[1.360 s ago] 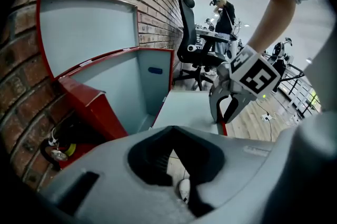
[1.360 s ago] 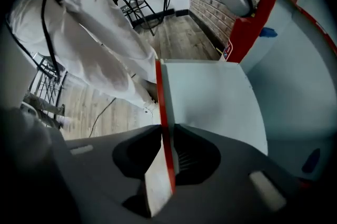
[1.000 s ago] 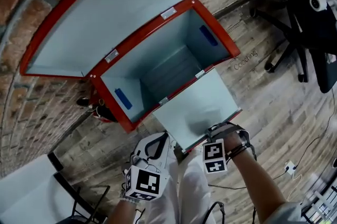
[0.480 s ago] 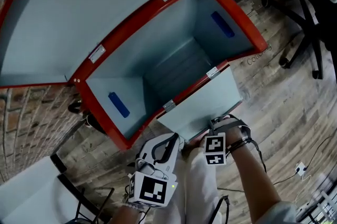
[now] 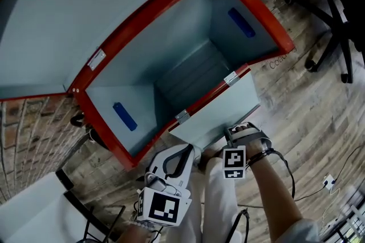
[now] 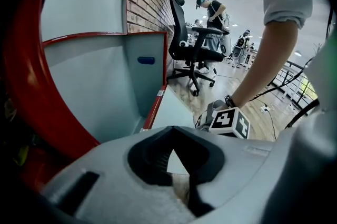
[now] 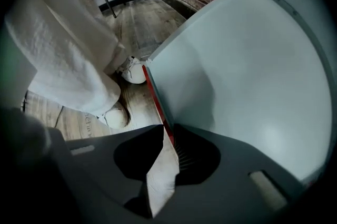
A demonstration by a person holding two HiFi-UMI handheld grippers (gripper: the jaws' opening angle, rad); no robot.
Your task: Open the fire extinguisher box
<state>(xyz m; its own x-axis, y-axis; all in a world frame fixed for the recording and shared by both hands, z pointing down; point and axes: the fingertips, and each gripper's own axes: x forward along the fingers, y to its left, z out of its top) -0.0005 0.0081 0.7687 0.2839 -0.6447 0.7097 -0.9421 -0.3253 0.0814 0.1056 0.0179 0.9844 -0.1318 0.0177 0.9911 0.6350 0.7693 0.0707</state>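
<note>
Looks basically done. The fire extinguisher box [image 5: 104,128] sits on the floor by the brick wall [image 5: 34,122], top lid [image 5: 85,8] thrown back and front flap [image 5: 219,110] swung down. The right gripper [image 7: 168,139] is clamped on the flap's red edge, the left gripper [image 6: 171,132] is closed on nothing. I'd say only letting go is left.

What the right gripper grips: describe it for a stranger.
A red box stands open against the brick wall. Its front flap folds down from the near rim. Unlike the lid tipped back, its red edge sits clamped in the right gripper.
</note>
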